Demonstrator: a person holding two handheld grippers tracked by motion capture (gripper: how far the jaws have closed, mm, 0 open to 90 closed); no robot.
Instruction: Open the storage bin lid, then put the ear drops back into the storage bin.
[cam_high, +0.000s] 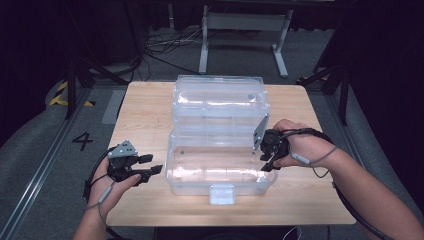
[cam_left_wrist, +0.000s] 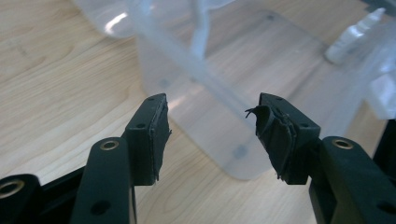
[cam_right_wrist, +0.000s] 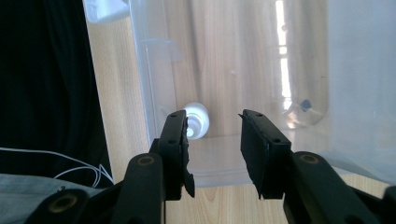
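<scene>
Box (cam_high: 220, 165) of clear rounded plastic, on pale wood-grain table (cam_high: 150, 115).

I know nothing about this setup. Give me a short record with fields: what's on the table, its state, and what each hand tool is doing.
surface: wooden table
thing: clear plastic box
lid: lid open, tipped back
contents: none seen
left gripper: jaws apart, nothing between them, beside the box's left end
right gripper: jaws apart, at the box's right end, holding nothing

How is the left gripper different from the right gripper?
The left gripper sits beside the clear box, apart from its left end; the right gripper hangs over the box's right rim. The left points across at the box; the right points downward. Both have open jaws holding nothing.
</scene>
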